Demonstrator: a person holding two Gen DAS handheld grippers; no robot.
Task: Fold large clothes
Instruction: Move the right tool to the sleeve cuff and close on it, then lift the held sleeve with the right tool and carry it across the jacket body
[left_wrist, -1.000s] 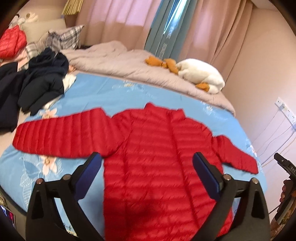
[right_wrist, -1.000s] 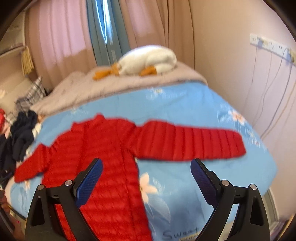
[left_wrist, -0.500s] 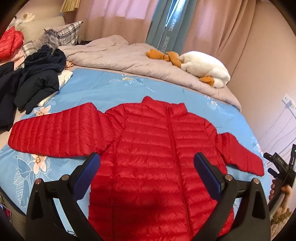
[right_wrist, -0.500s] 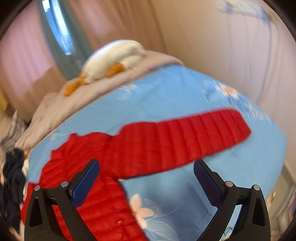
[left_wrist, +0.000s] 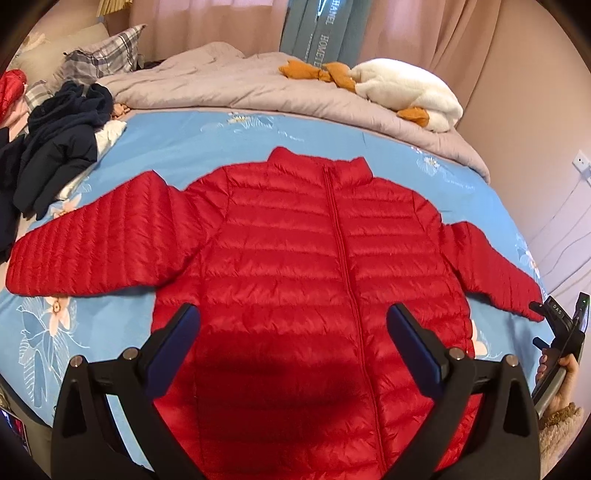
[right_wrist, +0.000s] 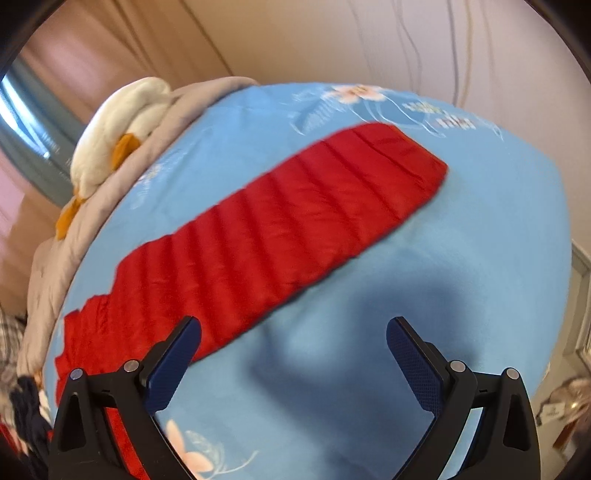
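A red quilted puffer jacket lies flat, front up and zipped, on the blue floral bedsheet, both sleeves spread out. My left gripper is open and empty, hovering over the jacket's lower front. My right gripper is open and empty above the sheet, just in front of the jacket's right sleeve, whose cuff points to the upper right. The right gripper's body also shows at the right edge of the left wrist view, near that sleeve's cuff.
A pile of dark navy clothes lies at the bed's left side. A grey duvet and a white plush goose lie at the head of the bed. A wall with cables stands close on the right.
The left gripper has moved in closer over the jacket's body. The right gripper has swung right and down towards the right sleeve, which now fills its view. Both stay open.
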